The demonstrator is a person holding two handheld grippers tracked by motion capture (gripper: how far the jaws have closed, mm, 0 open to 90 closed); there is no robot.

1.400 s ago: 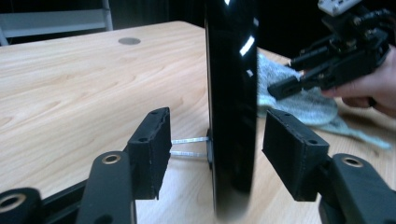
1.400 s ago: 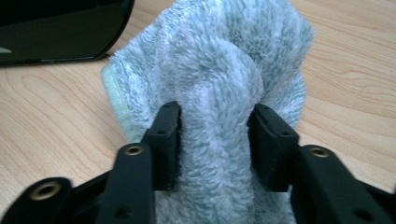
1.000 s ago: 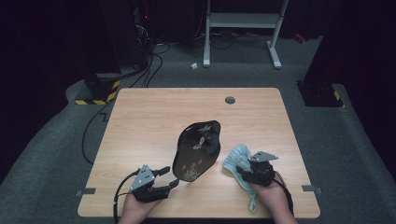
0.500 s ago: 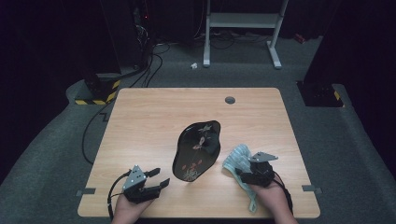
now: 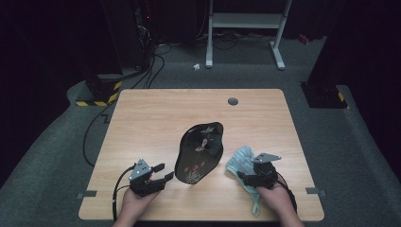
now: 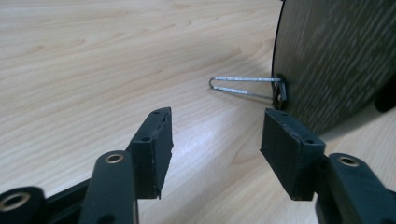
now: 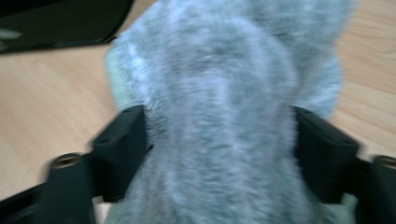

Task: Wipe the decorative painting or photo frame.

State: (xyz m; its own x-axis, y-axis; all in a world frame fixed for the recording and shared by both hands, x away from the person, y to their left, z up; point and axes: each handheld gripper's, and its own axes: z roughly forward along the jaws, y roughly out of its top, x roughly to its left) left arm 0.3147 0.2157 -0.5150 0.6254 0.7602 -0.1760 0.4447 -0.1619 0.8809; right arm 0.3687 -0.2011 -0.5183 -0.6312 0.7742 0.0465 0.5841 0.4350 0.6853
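Dark floor surrounds the table (image 5: 142,113); its near edge holds the black tray (image 5: 198,152). Left gripper (image 5: 158,172) gapes empty and has just been narrowing; it should square up on the tray's clip (image 6: 243,86). Right gripper (image 5: 245,178) has just been loosening around the cloth (image 5: 240,161).

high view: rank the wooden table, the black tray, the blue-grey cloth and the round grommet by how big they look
1. wooden table
2. black tray, a dark leaf-shaped dish with a painted flower
3. blue-grey cloth, partly hidden under the right tongs, so its full size is unsure
4. round grommet
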